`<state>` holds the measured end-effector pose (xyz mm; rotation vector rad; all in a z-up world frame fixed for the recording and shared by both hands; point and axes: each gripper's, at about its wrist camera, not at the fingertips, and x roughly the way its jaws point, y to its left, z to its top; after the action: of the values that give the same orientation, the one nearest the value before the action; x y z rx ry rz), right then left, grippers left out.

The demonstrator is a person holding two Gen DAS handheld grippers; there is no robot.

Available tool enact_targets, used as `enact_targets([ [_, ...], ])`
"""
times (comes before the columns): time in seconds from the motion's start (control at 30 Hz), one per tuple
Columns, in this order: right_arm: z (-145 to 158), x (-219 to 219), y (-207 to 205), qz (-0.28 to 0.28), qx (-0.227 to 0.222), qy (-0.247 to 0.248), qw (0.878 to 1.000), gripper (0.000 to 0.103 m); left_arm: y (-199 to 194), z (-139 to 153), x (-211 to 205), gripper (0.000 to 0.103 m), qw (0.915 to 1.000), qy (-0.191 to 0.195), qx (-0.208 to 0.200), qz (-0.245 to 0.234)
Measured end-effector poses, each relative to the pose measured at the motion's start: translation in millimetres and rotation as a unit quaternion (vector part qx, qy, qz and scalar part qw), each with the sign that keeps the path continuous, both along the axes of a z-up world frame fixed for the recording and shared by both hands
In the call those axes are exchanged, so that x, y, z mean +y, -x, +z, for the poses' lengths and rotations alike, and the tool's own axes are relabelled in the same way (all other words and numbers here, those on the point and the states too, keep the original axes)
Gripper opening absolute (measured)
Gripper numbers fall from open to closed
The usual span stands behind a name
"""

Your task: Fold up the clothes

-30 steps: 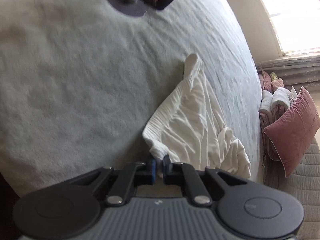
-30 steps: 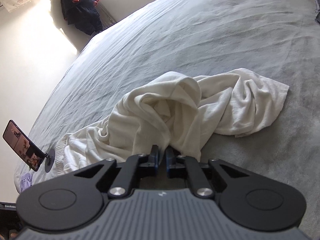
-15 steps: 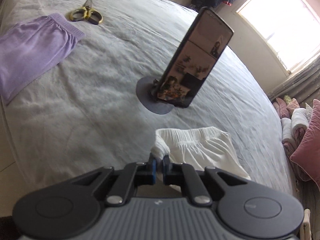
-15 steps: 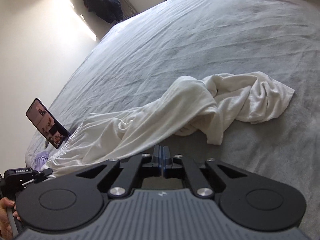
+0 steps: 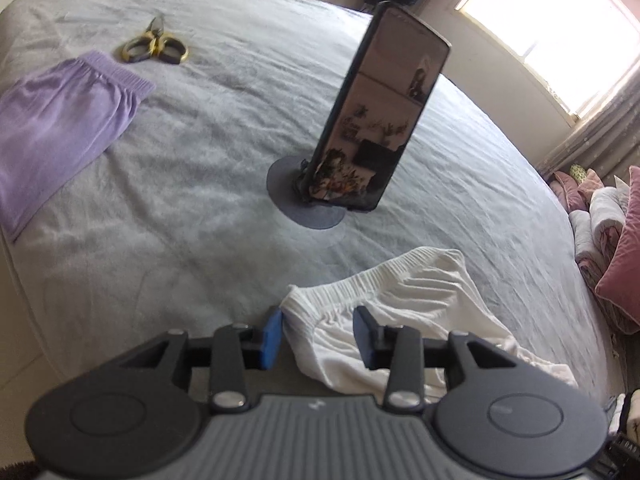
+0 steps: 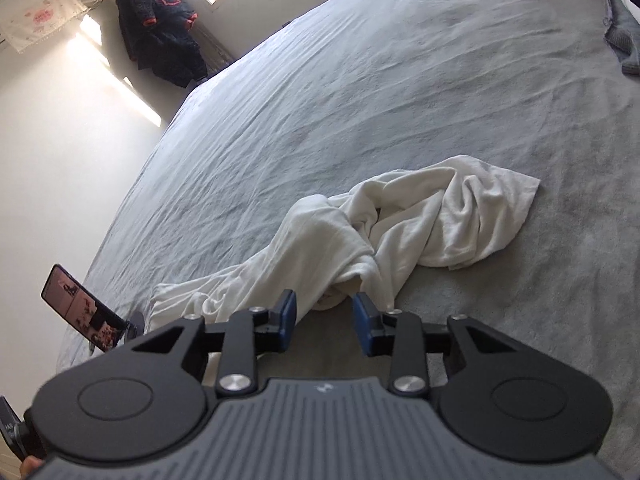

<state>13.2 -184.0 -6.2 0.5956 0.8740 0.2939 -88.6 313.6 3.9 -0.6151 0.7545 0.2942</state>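
Observation:
White pants lie stretched on the grey bed, waistband end toward the phone. My left gripper is open, and the waistband corner lies loose between its fingers. In the right wrist view the same pants run from the waistband at left to bunched legs at right. My right gripper is open just in front of the pants' middle, holding nothing.
A phone on a round stand stands upright beyond the waistband; it also shows in the right wrist view. Purple shorts and yellow-handled scissors lie far left. Pink pillows and folded bedding sit at right. A dark jacket hangs by the window.
Both grippers were shut on the white pants and pulled them out lengthwise. Now both have opened and let the pants drop onto the bed.

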Motion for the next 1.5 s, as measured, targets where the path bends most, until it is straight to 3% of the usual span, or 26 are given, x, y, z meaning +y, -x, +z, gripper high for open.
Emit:
enact_targets([
  [0.2, -2.2, -12.4, -8.0, -0.028, 0.005, -0.002, 1.000, 0.036, -16.4, 8.5, -42.0, 0.057, 0.9940, -0.064, -0.017, -0.087],
  [0.47, -3.8, -10.2, -8.1, 0.009, 0.003, 0.051, 0.999, 0.036, -46.0, 1.3, -114.7, 0.059, 0.9717, -0.109, -0.025, -0.208],
  [0.7, -8.2, -23.9, -12.3, 0.003, 0.006, 0.068, 0.998, 0.036, -64.0, -12.4, -193.9, 0.061, 0.9324, -0.154, -0.032, -0.325],
  [0.97, -22.8, -45.6, -26.1, -0.011, 0.034, -0.024, 0.999, 0.036, -77.8, -27.5, -261.4, 0.060, 0.8861, -0.226, -0.058, -0.400],
  [1.1, -36.1, -39.0, -34.1, -0.014, 0.041, -0.035, 0.998, 0.036, -87.7, -37.6, -283.2, 0.059, 0.8701, -0.263, -0.062, -0.412],
  [1.23, -40.0, -35.1, -38.4, -0.018, 0.034, -0.025, 0.999, 0.013, -97.4, -44.6, -297.1, 0.049, 0.8628, -0.289, -0.062, -0.410],
  [1.3, -36.9, -35.6, -37.8, -0.016, 0.028, -0.017, 0.999, 0.011, -101.0, -44.3, -301.8, 0.034, 0.8617, -0.299, -0.059, -0.406],
  [1.33, -35.3, -35.8, -37.5, -0.015, 0.025, -0.013, 0.999, 0.010, -102.4, -43.2, -302.6, 0.028, 0.8629, -0.298, -0.056, -0.404],
  [1.4, -30.2, -37.5, -35.4, -0.017, 0.017, -0.006, 1.000, 0.009, -105.4, -41.3, -302.1, 0.003, 0.8676, -0.290, -0.047, -0.401],
  [1.5, -21.1, -42.5, -31.6, -0.024, 0.002, 0.000, 1.000, 0.006, -108.0, -35.5, -296.7, 0.002, 0.8795, -0.263, -0.046, -0.394],
])
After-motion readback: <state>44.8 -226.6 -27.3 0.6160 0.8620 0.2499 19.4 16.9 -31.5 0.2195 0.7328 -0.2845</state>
